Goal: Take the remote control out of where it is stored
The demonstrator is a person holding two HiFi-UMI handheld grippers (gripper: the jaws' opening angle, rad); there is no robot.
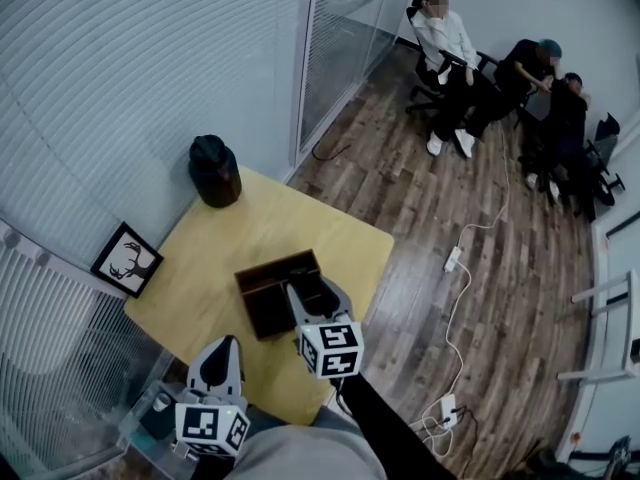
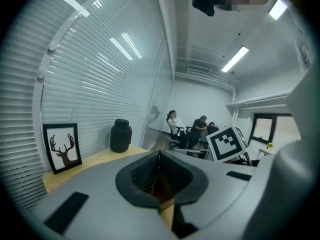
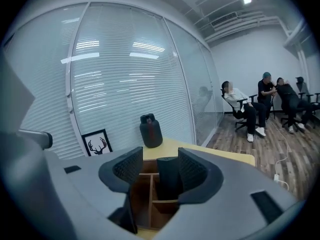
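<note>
The right gripper (image 3: pixel 157 164) hangs with its jaws wide apart over a brown wooden organiser box (image 1: pixel 262 308) divided into compartments. A black, slab-shaped remote control (image 3: pixel 167 181) stands upright in a far compartment of that box. It sits between the open jaws, close beside the right-hand pad and well clear of the left-hand one, with no pad pressing on it. The box lies on a square, pale-yellow wooden table (image 1: pixel 290 228), near the edge closest to the person holding the tools.

The left gripper (image 2: pixel 159 156) is held low at that same near edge, just left of the box. Its jaws are closed together at the tips and nothing is between them.

A squat black jar with a dark lid (image 1: pixel 215 171) stands at the table's far corner, beside the glass partition. A black-framed print of a deer's head (image 1: pixel 128 259) leans against the white blinds at the left corner.

Beyond the table, a white power strip (image 1: pixel 452 259) and its cable trail across the wood-plank floor. Three people sit on office chairs (image 1: pixel 425 86) at the far wall.
</note>
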